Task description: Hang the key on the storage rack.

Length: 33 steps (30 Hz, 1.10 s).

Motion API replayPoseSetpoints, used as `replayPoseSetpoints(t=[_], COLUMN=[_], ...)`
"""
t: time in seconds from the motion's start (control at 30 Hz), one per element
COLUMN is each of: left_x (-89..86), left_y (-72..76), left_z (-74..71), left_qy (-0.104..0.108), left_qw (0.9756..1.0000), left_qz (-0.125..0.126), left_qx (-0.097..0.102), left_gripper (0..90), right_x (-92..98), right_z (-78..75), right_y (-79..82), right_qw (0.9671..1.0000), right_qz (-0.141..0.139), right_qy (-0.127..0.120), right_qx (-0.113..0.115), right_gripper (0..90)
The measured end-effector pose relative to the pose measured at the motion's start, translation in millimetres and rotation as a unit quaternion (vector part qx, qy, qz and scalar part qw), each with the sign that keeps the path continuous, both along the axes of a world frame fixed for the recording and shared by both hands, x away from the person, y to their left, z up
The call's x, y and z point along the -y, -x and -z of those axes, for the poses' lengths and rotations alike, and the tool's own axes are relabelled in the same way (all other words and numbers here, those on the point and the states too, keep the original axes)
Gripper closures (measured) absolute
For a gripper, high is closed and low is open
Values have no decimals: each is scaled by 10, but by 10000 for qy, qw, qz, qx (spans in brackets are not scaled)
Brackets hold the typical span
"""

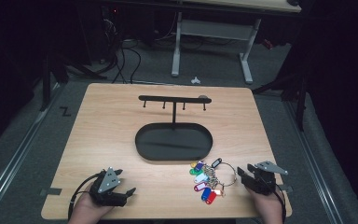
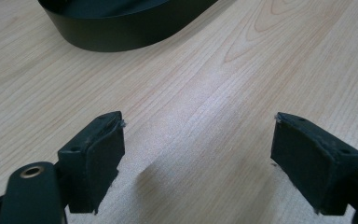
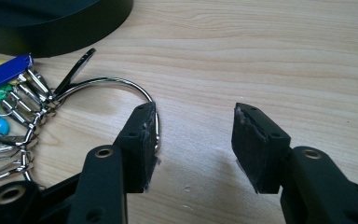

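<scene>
**High view: both grippers parked at the near edge, key bunch untouched**

Light wooden table point(image 1: 102, 121) carries everything. At its centre you have the black oval metal tray point(image 1: 174, 141) with its T-shaped hook rack point(image 1: 174, 100) standing upright from the far rim. The bunch of colour-tagged keys on a wire ring point(image 1: 208, 179) lies flat on the wood just in front of the tray's near right rim, apart from it.

Your left gripper point(image 2: 196, 154) sits near the front left corner, jaws spread wide, bare wood between them, nothing held. Your right gripper point(image 3: 193, 142) is just right of the keys, jaws parted about halfway, nothing clamped. In the right gripper view the large metal ring point(image 3: 121, 84) curves against the outer side of one jaw; touching or just beside, can't tell.
</scene>
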<state>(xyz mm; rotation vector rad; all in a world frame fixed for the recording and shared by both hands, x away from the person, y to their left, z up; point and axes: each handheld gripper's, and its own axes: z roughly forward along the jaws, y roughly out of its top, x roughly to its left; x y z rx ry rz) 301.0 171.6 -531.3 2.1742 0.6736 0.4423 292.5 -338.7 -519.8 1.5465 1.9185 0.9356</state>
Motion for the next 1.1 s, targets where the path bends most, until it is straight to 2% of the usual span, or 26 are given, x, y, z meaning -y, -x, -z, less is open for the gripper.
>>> replayPoseSetpoints(t=[0.17, 0.4, 0.73, 1.1], left_x=[-1, 17, 23, 10], left_y=[2, 3, -1, 1], left_z=[-2, 7, 10, 4], left_qy=[6, -34, -50, -40], left_qw=[10000, 10000, 10000, 10000], left_qz=[3, 50, 46, 43], left_qx=[-5, -21, -21, -25], left_gripper=[178, 178, 178, 178], right_x=[-36, -141, -222, -275], right_z=[-7, -63, -96, -166], right_y=[4, 27, 52, 80], right_qw=[9999, 9984, 9970, 9947], right_qz=[-85, -313, -497, -651], right_qy=[98, 458, 540, 734], right_qx=[-22, -81, -226, -322], right_gripper=[505, 505, 505, 534])
